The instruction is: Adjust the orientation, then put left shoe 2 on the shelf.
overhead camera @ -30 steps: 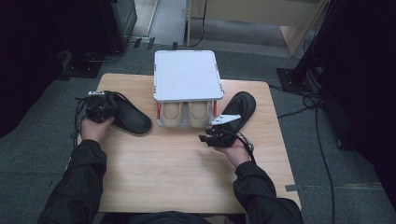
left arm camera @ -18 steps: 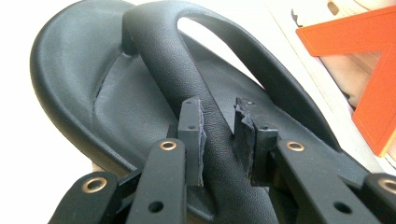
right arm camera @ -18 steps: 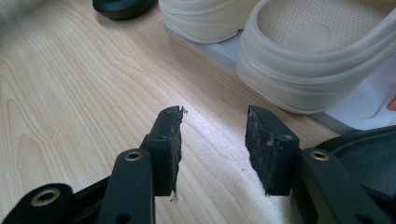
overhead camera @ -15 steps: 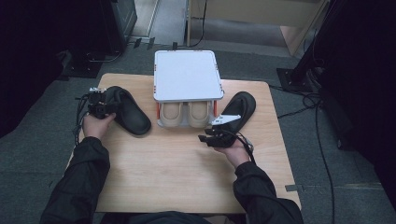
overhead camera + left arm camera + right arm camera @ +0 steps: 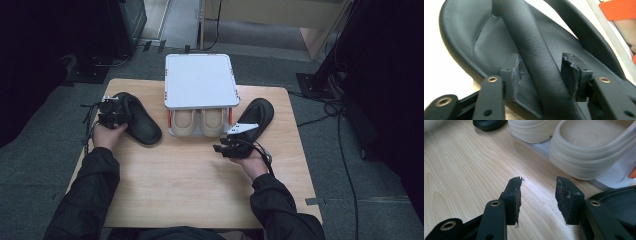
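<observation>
L claw [image 5: 540, 75]: just opened, pads astride strap of L black slipper [image 5: 135, 119], bench [image 5: 190, 190] L side. R claw [image 5: 537, 195]: open, empty, nr R black slipper [image 5: 256, 116].

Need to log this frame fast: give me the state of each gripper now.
Left gripper: jaws just opened, standing apart around the strap of the left black slipper, not pressing it.
Right gripper: open, empty, over the table.

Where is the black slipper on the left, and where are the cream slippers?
black slipper [image 5: 142, 127], high view, on its insole near the toe.
cream slippers [image 5: 202, 120], high view, between the pair, on the inner edge.
</observation>
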A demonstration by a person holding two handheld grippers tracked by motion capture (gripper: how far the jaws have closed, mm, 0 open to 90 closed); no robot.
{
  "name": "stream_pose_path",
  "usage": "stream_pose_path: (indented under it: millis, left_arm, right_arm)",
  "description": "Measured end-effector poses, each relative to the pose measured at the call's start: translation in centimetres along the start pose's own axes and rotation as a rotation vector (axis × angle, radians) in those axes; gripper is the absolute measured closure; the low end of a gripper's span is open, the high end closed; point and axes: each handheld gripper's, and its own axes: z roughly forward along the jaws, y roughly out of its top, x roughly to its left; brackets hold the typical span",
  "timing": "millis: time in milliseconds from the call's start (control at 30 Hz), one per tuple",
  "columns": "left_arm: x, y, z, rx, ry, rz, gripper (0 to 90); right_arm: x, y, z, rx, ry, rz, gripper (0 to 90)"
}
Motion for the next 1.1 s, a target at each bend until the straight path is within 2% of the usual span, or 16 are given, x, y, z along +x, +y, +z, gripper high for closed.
stream_pose_path:
  millis: [67, 133, 233, 267, 333, 467, 567, 833, 1100]
  left_arm:
    - [-0.1, 0.1, 0.1, 0.005, 0.000, 0.015, 53.9]
    - [0.2, 0.2, 0.0, 0.000, -0.024, 0.002, 56.8]
    - [0.4, 0.3, -0.4, -0.013, -0.027, 0.002, 66.5]
    - [0.5, 0.4, -0.5, -0.021, -0.040, 0.013, 68.2]
    - [0.4, 0.5, -0.7, -0.016, -0.047, 0.019, 68.5]
    - [0.5, 0.5, -0.8, -0.021, -0.071, 0.000, 68.6]
    - [0.5, 0.7, -1.1, -0.020, -0.079, 0.002, 68.7]
    - [0.6, 1.2, -2.7, -0.050, -0.134, -0.036, 68.8]
    - [-0.1, 2.5, -4.7, -0.055, -0.167, -0.007, 68.8]
  right_arm:
    - [-0.1, 0.0, 0.0, 0.001, -0.002, 0.003, 56.3]
    - [-0.1, -0.1, 0.0, 0.001, -0.005, 0.005, 56.3]
    - [-0.1, -0.1, -0.1, 0.001, -0.006, 0.006, 56.3]
    - [-0.1, -0.1, -0.2, 0.000, -0.006, 0.009, 56.3]
    - [-0.2, -0.1, -0.2, -0.002, -0.007, 0.010, 56.3]
    - [-0.3, -0.1, -0.3, -0.008, -0.006, 0.017, 56.3]
    - [-0.3, -0.1, -0.3, -0.010, -0.006, 0.018, 56.3]
    - [-0.4, -0.1, -0.4, -0.015, -0.008, 0.017, 56.3]
    - [-0.4, -0.1, -0.3, -0.016, -0.004, 0.024, 56.3]
